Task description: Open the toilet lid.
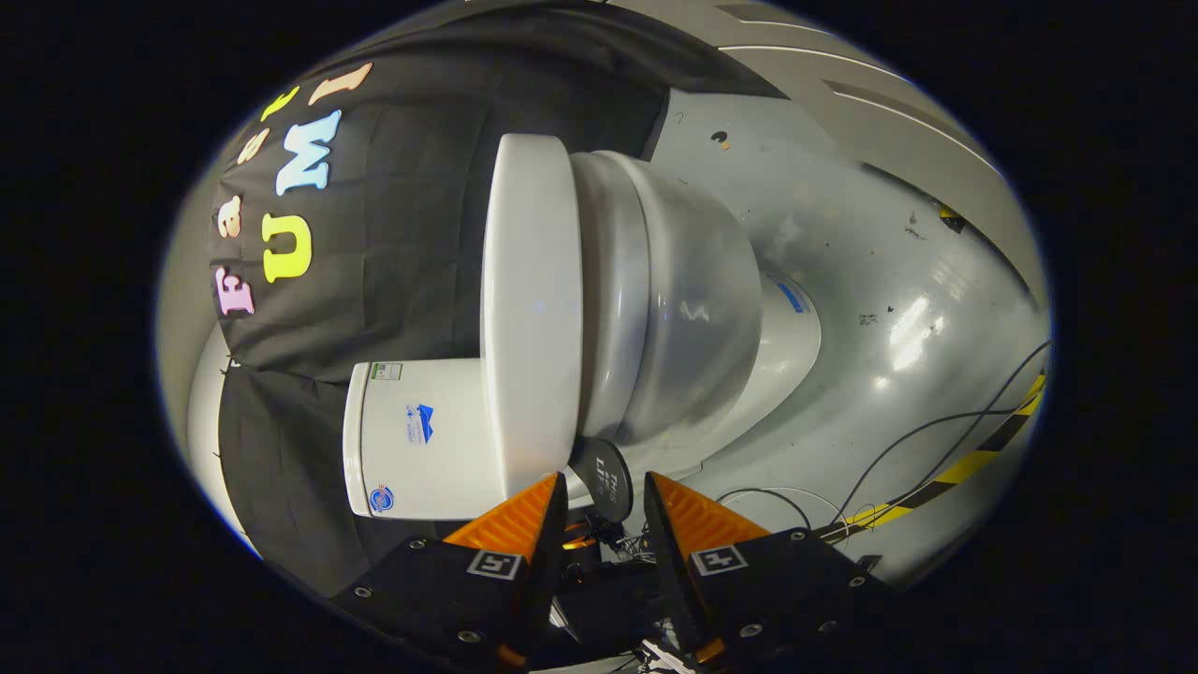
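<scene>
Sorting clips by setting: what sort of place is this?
Likely a test booth, not a bathroom: a toilet on bare grey floor, loose cables, black cloth wall. Gripper open.

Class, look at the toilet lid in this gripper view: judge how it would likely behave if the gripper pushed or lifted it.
The toilet lid looks like a thick, rigid slab, so it probably swings as one piece without flexing. Its glossy surface suggests the fingers might slip. The gripper is open, holding nothing, with the lid just beyond its fingertips.

Rides on the gripper (604,491), looking forward along its two parted, empty fingers (524,515). Rolled sideways, facing the toilet (646,300) from near its side, with floor (889,281) and booth wall (412,234) beyond.
</scene>
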A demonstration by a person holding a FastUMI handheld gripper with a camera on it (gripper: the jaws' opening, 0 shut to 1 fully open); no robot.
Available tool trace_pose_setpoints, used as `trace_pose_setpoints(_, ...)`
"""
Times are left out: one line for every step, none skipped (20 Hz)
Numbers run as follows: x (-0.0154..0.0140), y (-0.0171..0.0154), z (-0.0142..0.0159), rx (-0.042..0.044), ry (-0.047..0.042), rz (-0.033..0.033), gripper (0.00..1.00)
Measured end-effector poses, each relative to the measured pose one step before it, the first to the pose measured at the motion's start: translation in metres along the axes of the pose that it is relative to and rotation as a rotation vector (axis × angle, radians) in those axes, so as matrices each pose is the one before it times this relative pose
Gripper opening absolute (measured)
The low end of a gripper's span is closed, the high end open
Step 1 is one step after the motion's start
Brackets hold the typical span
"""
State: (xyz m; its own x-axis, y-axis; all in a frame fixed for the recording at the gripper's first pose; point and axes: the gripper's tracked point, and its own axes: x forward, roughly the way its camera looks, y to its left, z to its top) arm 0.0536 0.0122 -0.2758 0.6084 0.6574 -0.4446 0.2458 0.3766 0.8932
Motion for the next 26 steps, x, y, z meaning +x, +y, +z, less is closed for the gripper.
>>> trace_pose_setpoints(-0.00054,0.00246,0.00197,0.01977,-0.00126,0.01448,0.49)
trace_pose_setpoints(-0.00221,0.00092,0.00217,0.01826,-0.00338,0.00772,0.43)
trace_pose_setpoints(0.00235,-0.00411,0.00135,0.00547,-0.00806,-0.01106,0.35)
trace_pose_setpoints(0.00166,-0.00549,0.00088,0.00027,-0.00852,-0.01275,0.28)
trace_pose_setpoints(-0.00140,-0.00056,0.00035,0.00644,0.00011,-0.00144,0.21)
trace_pose_setpoints(-0.00254,0.00218,0.00319,0.00028,-0.00208,0.00758,0.14)
trace_pose_setpoints(-0.00012,0.00407,-0.00218,-0.00579,-0.00155,0.00552,0.12)
trace_pose_setpoints(-0.00013,0.00147,-0.00030,-0.00790,-0.00232,0.00637,0.08)
trace_pose_setpoints(-0.00171,0.00122,0.00306,-0.00249,-0.00178,0.00639,0.06)
trace_pose_setpoints(0.00077,0.00109,0.00089,-0.00491,-0.00387,0.00200,0.03)
trace_pose_setpoints(-0.00038,-0.00087,-0.00147,-0.01002,0.00004,-0.00137,0.01)
trace_pose_setpoints(-0.00036,0.00038,0.00137,-0.00908,-0.00362,-0.00209,0.00)
trace_pose_setpoints(0.00010,0.00085,0.00034,-0.01050,-0.00270,-0.00285,0.00)
trace_pose_setpoints(0.00021,-0.00053,-0.00051,-0.01220,-0.00269,-0.00354,0.00)
trace_pose_setpoints(-0.00071,0.00035,0.00006,-0.00236,0.00188,-0.00140,0.00)
trace_pose_setpoints(-0.00092,0.00032,0.00078,0.00744,0.00143,0.00085,0.00)
trace_pose_setpoints(0.00005,0.00111,-0.00033,0.00662,-0.00033,0.00027,0.00)
trace_pose_setpoints(-0.00067,0.00066,0.00036,-0.00566,-0.00102,-0.00457,0.00)
trace_pose_setpoints(0.00193,-0.00101,-0.00084,-0.02027,-0.00563,-0.01270,0.00)
trace_pose_setpoints(0.00069,-0.00045,0.00052,-0.02491,-0.00131,-0.01848,0.00)
trace_pose_setpoints(-0.00164,0.00050,0.00028,-0.01609,-0.00105,-0.01927,0.00)
trace_pose_setpoints(-0.00088,-0.00012,0.00087,-0.01399,-0.00418,-0.01576,0.00)
trace_pose_setpoints(-0.00142,0.00227,-0.00013,-0.00060,-0.00337,-0.00937,0.00)
trace_pose_setpoints(-0.00103,0.00350,0.00211,0.00487,-0.00673,-0.00277,0.00)
trace_pose_setpoints(-0.00234,0.00353,-0.00091,0.00274,-0.00599,-0.00166,0.00)
trace_pose_setpoints(-0.00201,0.00274,0.00011,-0.00353,-0.00735,-0.00420,0.00)
